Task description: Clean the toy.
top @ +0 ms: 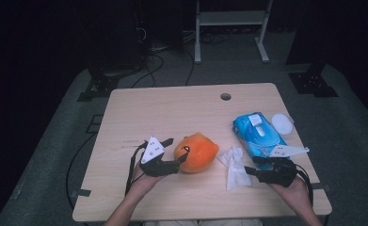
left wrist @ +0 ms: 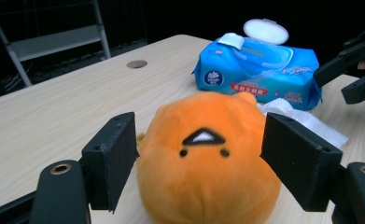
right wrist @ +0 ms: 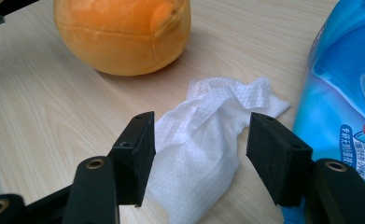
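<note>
An orange plush toy with a small black face lies on the wooden table. My left gripper comes at it from the left. In the left gripper view the toy sits between the two pads, which stand at its sides without squeezing it, so my left gripper is open. A crumpled white wipe lies right of the toy. My right gripper is open, its jaws to either side of the wipe and clear of it.
A blue pack of wet wipes with its white lid flipped open lies at the table's right side, close to my right gripper. A cable hole is near the far edge. A white frame stand stands beyond the table.
</note>
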`<act>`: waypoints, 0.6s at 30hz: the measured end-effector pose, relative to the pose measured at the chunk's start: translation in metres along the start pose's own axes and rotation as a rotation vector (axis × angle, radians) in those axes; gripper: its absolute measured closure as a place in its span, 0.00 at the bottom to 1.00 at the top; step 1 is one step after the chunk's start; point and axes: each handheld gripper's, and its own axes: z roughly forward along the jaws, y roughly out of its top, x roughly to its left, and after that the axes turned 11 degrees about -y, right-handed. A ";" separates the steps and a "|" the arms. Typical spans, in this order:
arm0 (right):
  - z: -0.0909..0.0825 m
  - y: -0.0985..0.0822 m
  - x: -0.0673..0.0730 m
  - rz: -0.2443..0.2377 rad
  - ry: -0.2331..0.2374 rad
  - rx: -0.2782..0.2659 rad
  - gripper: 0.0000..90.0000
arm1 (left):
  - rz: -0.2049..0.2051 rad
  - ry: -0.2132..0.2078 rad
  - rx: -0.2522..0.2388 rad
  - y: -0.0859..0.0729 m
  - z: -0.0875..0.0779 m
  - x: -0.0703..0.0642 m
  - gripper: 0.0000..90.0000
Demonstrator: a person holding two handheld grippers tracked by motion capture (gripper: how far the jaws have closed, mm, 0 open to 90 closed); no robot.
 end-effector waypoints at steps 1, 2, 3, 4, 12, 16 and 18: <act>0.000 0.000 0.000 0.000 0.000 -0.001 0.45 | -0.005 0.004 -0.004 -0.001 -0.001 0.000 0.29; 0.000 0.000 0.000 -0.001 0.000 -0.003 0.45 | -0.007 0.008 0.000 -0.002 -0.004 0.001 0.29; 0.000 0.000 0.000 0.000 0.000 -0.002 0.45 | -0.011 0.012 -0.004 -0.004 -0.007 0.002 0.29; 0.000 0.000 0.000 0.000 0.001 -0.001 0.45 | -0.014 0.015 0.001 -0.004 -0.009 0.002 0.29; 0.000 -0.002 0.000 0.006 -0.001 0.000 0.44 | -0.031 0.034 0.021 -0.016 -0.022 0.004 0.27; -0.001 -0.002 -0.002 0.011 -0.007 -0.002 0.43 | -0.056 0.037 0.032 -0.026 -0.026 0.004 0.25; -0.003 -0.003 -0.002 0.018 -0.010 -0.003 0.43 | -0.066 0.039 0.037 -0.032 -0.029 0.004 0.25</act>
